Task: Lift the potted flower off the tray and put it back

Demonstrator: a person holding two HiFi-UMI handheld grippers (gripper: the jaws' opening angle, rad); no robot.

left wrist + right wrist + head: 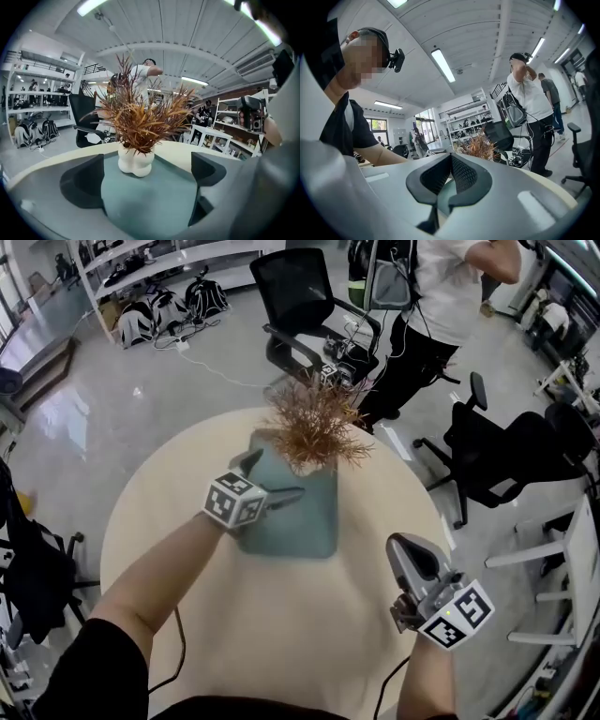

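Note:
The potted flower (314, 432), a spiky brown-orange plant in a lumpy white pot (135, 161), stands at the far end of the grey-green tray (295, 521) on the round beige table (281, 634). My left gripper (275, 476) hovers over the tray's near-left part, open, its dark fingers (84, 180) spread wide and apart from the pot, with only tray (154, 201) between them. My right gripper (405, 554) is over the table's right side, away from the tray. Its ribbed pads (461, 173) are shut together on nothing. The plant (478, 146) shows beyond them.
A person (450, 306) stands beyond the table's far edge, next to a black office chair (305, 306). Another black chair (511, 456) and a white frame (572, 559) stand at the right. Bags (169, 310) lie on the floor at the back left.

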